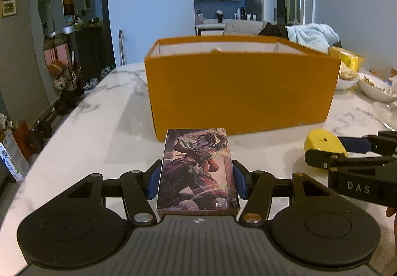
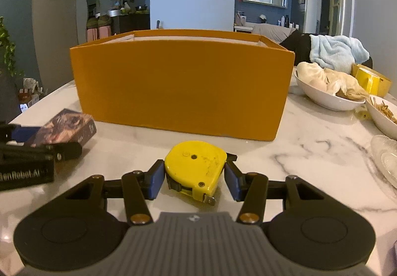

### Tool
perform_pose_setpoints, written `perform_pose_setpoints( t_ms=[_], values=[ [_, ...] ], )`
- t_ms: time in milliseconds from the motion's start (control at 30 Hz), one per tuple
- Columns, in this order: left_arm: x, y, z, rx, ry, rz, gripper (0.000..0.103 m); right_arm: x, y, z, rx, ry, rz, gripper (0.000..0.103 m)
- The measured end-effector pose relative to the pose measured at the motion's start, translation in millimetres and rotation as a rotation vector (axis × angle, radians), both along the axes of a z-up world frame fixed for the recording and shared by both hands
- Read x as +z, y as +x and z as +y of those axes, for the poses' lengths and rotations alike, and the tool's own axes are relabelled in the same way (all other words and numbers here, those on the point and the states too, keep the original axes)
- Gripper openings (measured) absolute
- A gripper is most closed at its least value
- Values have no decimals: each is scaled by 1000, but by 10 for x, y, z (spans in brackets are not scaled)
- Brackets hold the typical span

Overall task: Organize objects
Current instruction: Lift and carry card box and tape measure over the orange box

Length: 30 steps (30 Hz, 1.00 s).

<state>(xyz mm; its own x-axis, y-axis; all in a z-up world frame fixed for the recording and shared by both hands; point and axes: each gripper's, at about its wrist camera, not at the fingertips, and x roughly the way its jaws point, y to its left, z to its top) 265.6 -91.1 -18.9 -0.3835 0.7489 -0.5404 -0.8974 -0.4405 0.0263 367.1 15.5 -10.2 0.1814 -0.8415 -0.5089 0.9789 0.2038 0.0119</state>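
The open cardboard box point(image 2: 181, 87) is orange outside and white inside. In front of the box, the flat card pack point(image 1: 198, 169) carries a printed illustration of a dark-haired figure in reds, browns and dusky purple. Beside it, the rounded plastic tape measure point(image 2: 196, 166) is bright yellow with a black lock. The stone tabletop point(image 2: 310, 152) under the box is white with grey veining. Right of the box, the round bowls point(image 2: 325, 99) are white, the mug point(image 2: 369, 81) yellow, and the fluffy towel point(image 2: 335, 50) pale blue. The pads point(image 2: 156, 181) are dark blue.

The left tool point(image 1: 197, 180) clamps a card box point(image 1: 198, 171) before the orange box point(image 1: 238, 92).
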Motion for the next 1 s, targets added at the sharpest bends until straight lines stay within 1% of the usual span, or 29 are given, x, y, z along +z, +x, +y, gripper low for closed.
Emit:
perform_pose_setpoints(
  t_ms=[133, 333, 400, 467, 567, 667, 767, 900, 1000],
  values=[
    [185, -5, -39, -22, 30, 11, 67, 177, -22, 80, 11, -34, -13, 54],
    [578, -61, 53, -53, 107, 34, 67, 702, -60, 156, 37, -160, -33, 54],
    [720, -115, 160, -54, 128, 40, 67, 904, -69, 91, 50, -197, -41, 54],
    [875, -220, 307, -50, 153, 26, 67, 1068, -72, -25, 60, -226, -42, 54],
    [1034, -413, 615, -28, 148, -14, 67, 1241, -80, -306, 66, -233, -50, 54],
    [1087, -624, 1003, -7, 125, -41, 67, 1293, -72, -690, 62, -201, -52, 54],
    [1050, -825, 1381, -4, 89, -97, 67, 1250, -71, -1112, 52, -131, -78, 54],
    [879, -1068, 1771, 22, 16, -160, 67, 1159, -33, -1559, 45, -47, -90, 54],
    [726, -1209, 1901, 48, -35, -203, 67, 1072, 8, -1771, 44, 0, -78, 54]
  ],
)
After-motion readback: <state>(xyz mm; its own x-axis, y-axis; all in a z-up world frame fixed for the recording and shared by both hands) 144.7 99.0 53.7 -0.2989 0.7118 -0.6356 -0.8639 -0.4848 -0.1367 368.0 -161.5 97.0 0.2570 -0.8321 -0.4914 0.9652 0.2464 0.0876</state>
